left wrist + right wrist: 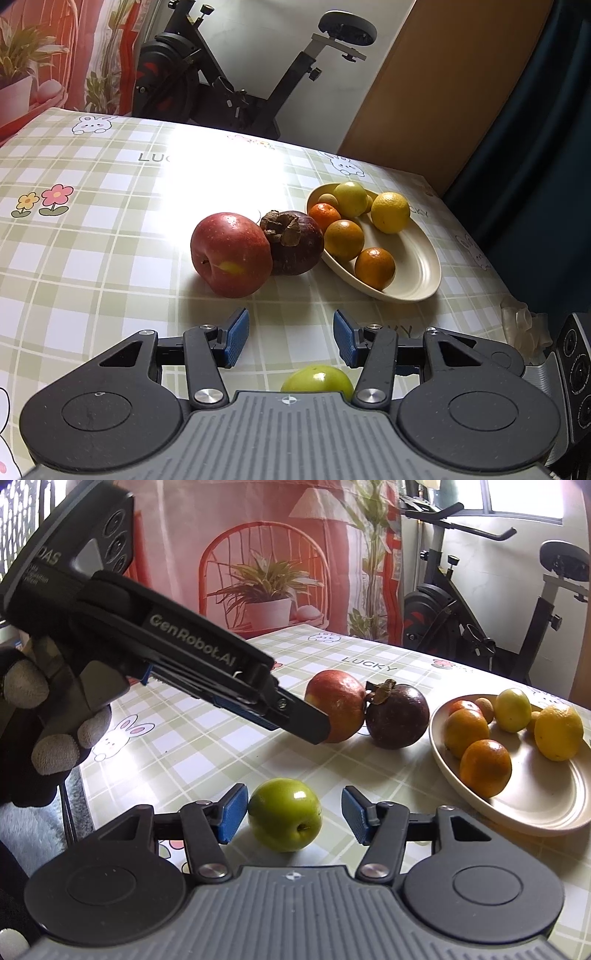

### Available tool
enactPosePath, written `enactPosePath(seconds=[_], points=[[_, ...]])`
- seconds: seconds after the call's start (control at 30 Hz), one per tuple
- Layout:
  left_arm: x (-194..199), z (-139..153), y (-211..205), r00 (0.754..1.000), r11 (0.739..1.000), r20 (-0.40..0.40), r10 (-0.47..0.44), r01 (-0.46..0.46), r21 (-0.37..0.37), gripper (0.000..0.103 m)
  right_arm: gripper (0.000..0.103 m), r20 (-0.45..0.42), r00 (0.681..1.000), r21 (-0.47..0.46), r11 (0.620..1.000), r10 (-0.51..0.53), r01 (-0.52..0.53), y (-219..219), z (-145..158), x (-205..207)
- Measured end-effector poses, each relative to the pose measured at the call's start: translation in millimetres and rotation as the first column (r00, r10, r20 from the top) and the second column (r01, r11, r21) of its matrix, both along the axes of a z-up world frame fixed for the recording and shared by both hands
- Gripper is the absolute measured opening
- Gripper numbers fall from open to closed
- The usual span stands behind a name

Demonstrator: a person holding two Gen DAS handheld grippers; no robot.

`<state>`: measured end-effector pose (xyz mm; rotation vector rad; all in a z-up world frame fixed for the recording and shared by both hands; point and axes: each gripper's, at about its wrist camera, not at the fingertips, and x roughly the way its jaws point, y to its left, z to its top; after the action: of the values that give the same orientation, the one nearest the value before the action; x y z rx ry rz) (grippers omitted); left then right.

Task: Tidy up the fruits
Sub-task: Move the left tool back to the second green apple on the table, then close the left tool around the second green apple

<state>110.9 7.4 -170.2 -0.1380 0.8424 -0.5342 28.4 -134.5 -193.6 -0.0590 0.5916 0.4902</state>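
A green fruit [284, 819] lies on the checked tablecloth between the blue pads of my open right gripper [294, 818]; the left pad is almost against it and the right pad stands off. My left gripper [291, 338] hovers open and empty a short way before a red apple [231, 254] that touches a dark purple mangosteen [291, 243]. Seen from the right wrist, the left gripper [310, 727] points at the apple [336, 705] from the left, and the mangosteen [399, 716] is just right of the apple. The green fruit [317, 378] peeks out under the left gripper's body.
A cream oval plate [417, 266] right of the mangosteen holds several oranges and yellow citrus fruits. A gloved hand [55, 720] holds the left gripper. An exercise bike [229, 81] stands behind the table's far edge. The table's right edge is near the plate.
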Motion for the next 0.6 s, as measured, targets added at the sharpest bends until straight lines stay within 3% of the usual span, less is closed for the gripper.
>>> enactPosePath(seconds=[0.13, 0.33, 0.6], points=[[0, -1, -1, 1.0, 1.0, -0.002, -0.007, 0.007, 0.002, 0.053, 0.049, -0.012, 1.0, -0.03, 0.999, 0.013, -0.013, 4, -3, 1], [0, -2, -2, 1.0, 1.0, -0.008, -0.011, 0.011, 0.001, 0.053, 0.049, -0.015, 1.0, -0.04, 0.999, 0.012, -0.012, 4, -5, 1], [-2, -6, -9, 0.998, 0.998, -0.029, -0.056, 0.056, 0.008, 0.056, 0.049, -0.009, 0.997, -0.033, 0.997, -0.076, 0.076, -7, -6, 7]])
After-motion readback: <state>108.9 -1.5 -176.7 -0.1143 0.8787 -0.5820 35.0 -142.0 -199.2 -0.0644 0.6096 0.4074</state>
